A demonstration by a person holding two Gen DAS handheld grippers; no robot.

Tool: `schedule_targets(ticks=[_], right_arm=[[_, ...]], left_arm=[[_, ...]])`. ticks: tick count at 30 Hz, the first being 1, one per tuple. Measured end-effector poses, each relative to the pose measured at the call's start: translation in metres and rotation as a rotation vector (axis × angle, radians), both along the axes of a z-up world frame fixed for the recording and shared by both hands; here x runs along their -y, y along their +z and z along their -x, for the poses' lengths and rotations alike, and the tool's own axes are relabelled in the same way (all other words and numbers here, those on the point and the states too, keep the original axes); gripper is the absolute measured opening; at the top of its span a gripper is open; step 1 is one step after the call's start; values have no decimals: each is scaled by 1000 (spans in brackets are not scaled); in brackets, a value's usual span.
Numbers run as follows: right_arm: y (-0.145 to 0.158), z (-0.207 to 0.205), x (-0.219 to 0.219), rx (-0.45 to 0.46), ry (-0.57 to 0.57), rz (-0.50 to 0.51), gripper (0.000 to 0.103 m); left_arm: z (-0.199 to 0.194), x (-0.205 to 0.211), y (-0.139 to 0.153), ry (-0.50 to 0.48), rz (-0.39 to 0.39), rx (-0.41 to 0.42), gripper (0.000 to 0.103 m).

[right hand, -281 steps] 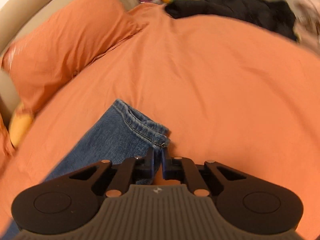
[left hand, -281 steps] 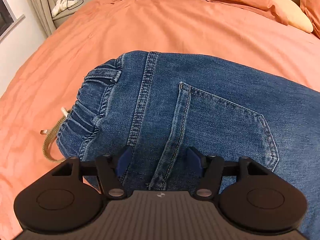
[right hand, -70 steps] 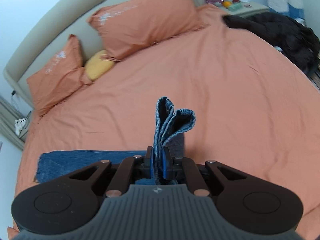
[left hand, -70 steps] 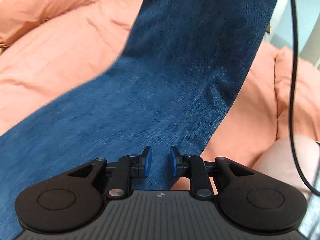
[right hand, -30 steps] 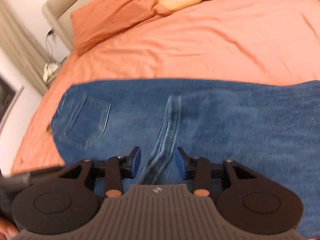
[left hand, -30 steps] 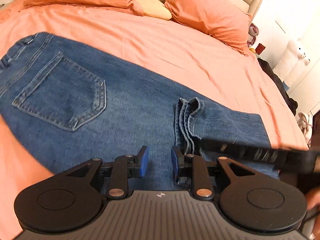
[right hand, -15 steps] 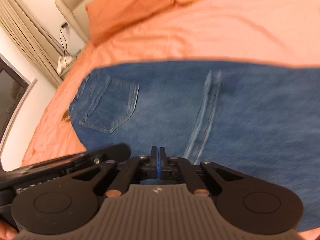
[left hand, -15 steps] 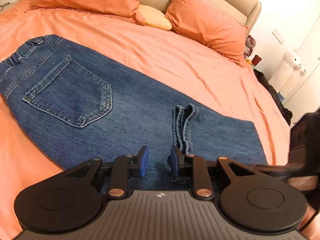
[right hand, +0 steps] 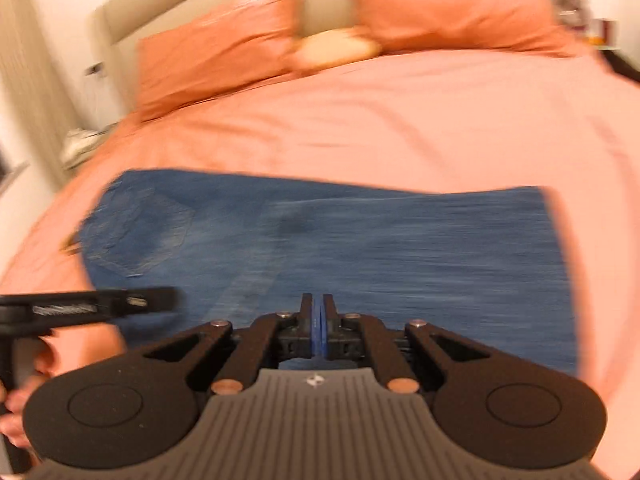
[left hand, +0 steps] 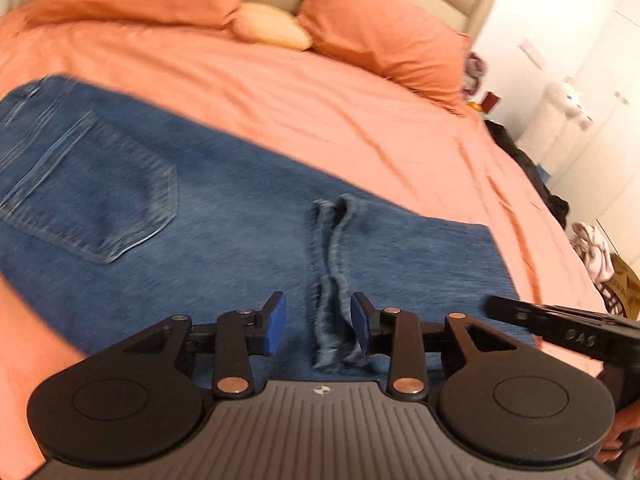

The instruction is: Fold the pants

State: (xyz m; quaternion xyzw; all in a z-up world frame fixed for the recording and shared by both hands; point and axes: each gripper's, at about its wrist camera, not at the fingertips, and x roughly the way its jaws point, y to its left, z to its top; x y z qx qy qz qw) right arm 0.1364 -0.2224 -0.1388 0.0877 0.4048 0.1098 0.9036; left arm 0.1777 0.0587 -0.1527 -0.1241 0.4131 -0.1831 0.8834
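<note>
Both tongs above pants (left hand: 224,216) | left tongs (left hand: 318,326) straddle hems (left hand: 330,280)

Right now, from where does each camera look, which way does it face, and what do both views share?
Left wrist: sits on the left tool, faces down over the jeans towards the pillows; its jaws have just been opening, the hem between them; the right tool's side shows at right.
Right wrist: sits on the shut, empty right tool, same direction, blurred; the left tool and a hand show at left.
Shared: jeans, orange bed, pillows.
</note>
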Motion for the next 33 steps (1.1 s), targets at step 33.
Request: schedule_targets(ticks=[33], right_arm=[[-11, 16, 39, -35, -19, -16, 35]], left_arm=[[-14, -84, 41, 278, -128, 37, 65]])
